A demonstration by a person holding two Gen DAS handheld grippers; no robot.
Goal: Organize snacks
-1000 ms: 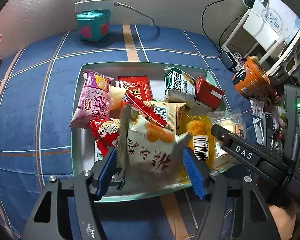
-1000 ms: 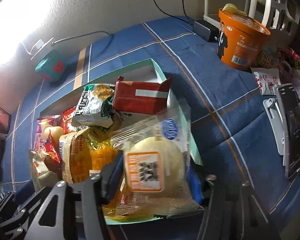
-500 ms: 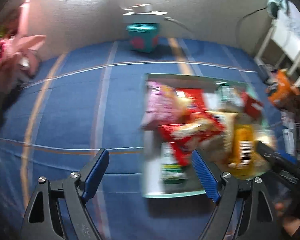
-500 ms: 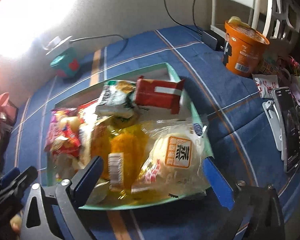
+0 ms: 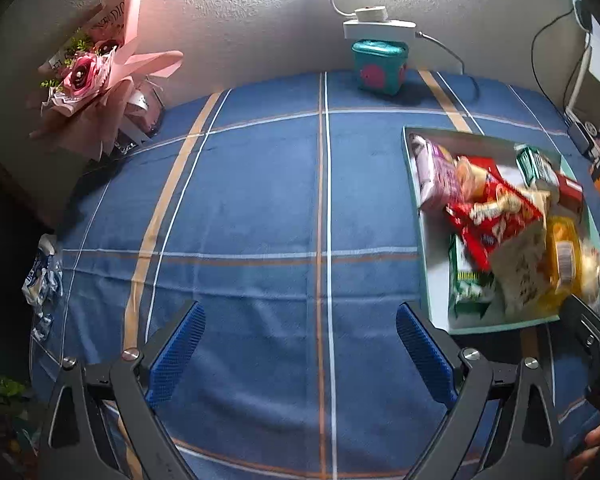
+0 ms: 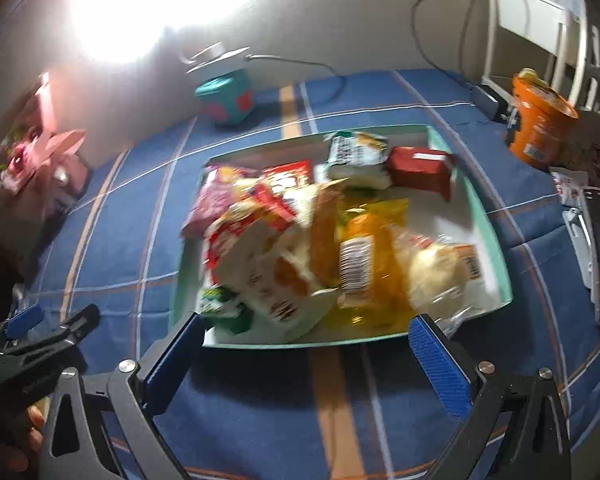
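Blue checked cloth [image 5: 260, 208] fills my left view, bare under the left gripper [image 5: 300, 352], whose jaws have just been opening and now stand spread with nothing between them. My right gripper [image 6: 308, 356] is spread wide too, empty, at the near edge of the mint tray [image 6: 496, 248]. Snacks [image 6: 300, 240] lie heaped inside that tray, blurred. Farther back I see an orange cup [image 6: 540, 128] and a teal box [image 5: 380, 66].
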